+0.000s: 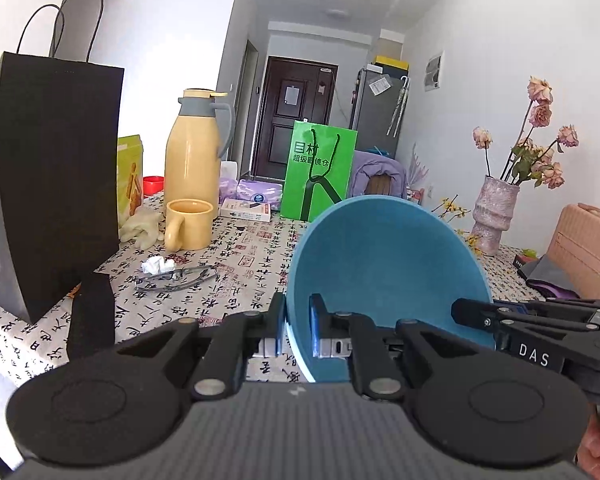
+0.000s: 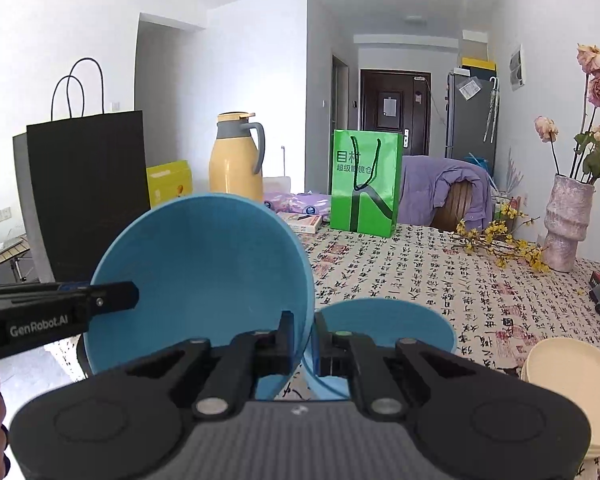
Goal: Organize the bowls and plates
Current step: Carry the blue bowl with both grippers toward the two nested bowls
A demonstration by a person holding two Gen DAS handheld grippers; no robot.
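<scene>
Gripping 1 blue bowl (image 2: 200, 272) at opposite rims, left gripper (image 1: 298, 330) and right gripper (image 2: 302, 344) both clamped; bowl tilted, airborne above second bowl (image 2: 384, 320). Uneven release risks dropping it.

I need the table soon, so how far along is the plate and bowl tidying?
Partly done. The cream plates already sit in a stack at the table's near right. In hand: both tools, left and right, are shut on opposite rim edges of the tilted blue bowl. Left to do: probably nest it into the second blue bowl resting beneath.
</scene>
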